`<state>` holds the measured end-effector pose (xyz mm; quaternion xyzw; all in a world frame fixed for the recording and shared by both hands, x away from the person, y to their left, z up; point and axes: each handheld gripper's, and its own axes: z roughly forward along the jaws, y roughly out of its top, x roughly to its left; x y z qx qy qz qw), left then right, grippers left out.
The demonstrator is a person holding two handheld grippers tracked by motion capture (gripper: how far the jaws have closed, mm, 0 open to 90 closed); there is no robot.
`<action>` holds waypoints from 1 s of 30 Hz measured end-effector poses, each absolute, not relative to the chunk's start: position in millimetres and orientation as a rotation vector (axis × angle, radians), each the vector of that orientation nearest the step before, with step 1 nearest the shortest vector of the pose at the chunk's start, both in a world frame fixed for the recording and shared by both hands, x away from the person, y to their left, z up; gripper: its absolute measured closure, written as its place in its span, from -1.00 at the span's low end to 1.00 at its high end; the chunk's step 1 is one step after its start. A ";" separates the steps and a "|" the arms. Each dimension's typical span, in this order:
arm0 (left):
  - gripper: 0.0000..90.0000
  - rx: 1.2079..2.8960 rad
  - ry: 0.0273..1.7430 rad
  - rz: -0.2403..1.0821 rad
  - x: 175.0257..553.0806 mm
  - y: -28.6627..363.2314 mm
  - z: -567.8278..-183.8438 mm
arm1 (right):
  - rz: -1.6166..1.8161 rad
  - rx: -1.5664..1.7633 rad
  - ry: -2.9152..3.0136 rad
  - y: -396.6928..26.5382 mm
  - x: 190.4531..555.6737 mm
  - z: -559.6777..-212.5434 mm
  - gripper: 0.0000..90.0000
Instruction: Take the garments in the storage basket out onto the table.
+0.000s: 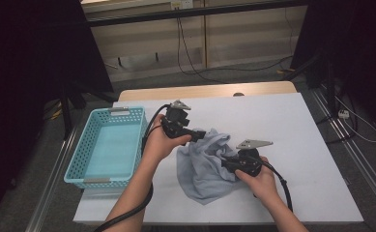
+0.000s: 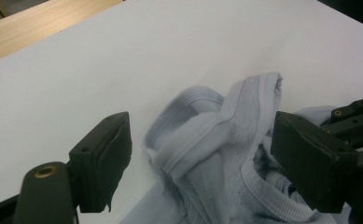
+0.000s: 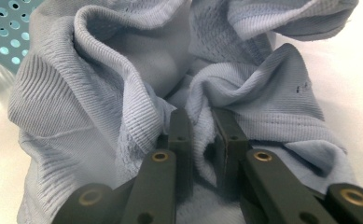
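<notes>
A crumpled pale blue ribbed-knit cloth garment lies on the white sheet covering the table, just to the right of the light blue perforated plastic basket. The right gripper sits at the cloth's right edge, and in the right gripper view its jaws are pinched together on a raised fold of the fabric. The left gripper is at the cloth's upper left edge, between basket and cloth; its jaws stand apart with a ribbed hem bunched between them, the pads not pressing it. No brand, label or writing can be read on cloth or basket.
</notes>
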<state>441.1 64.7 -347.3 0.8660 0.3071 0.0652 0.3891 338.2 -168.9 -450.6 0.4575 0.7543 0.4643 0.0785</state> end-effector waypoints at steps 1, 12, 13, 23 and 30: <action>-0.54 2.199 0.782 0.166 441.7 63.0 -346.6 | 1.390 1.374 2.260 -168.9 338.3 -450.7 0.78; -0.55 2.214 0.726 0.155 451.6 38.8 -345.3 | 1.396 1.375 2.260 -169.6 338.5 -451.5 0.78; -0.55 2.214 0.726 0.155 451.6 38.8 -345.3 | 1.396 1.375 2.260 -169.6 338.5 -451.5 0.78; -0.54 2.219 0.712 0.146 459.8 24.0 -348.0 | 1.418 1.379 2.250 -171.1 337.4 -454.2 0.78; -0.50 2.221 0.672 0.145 458.4 8.9 -351.3 | 1.420 1.378 2.249 -171.5 337.2 -454.2 0.78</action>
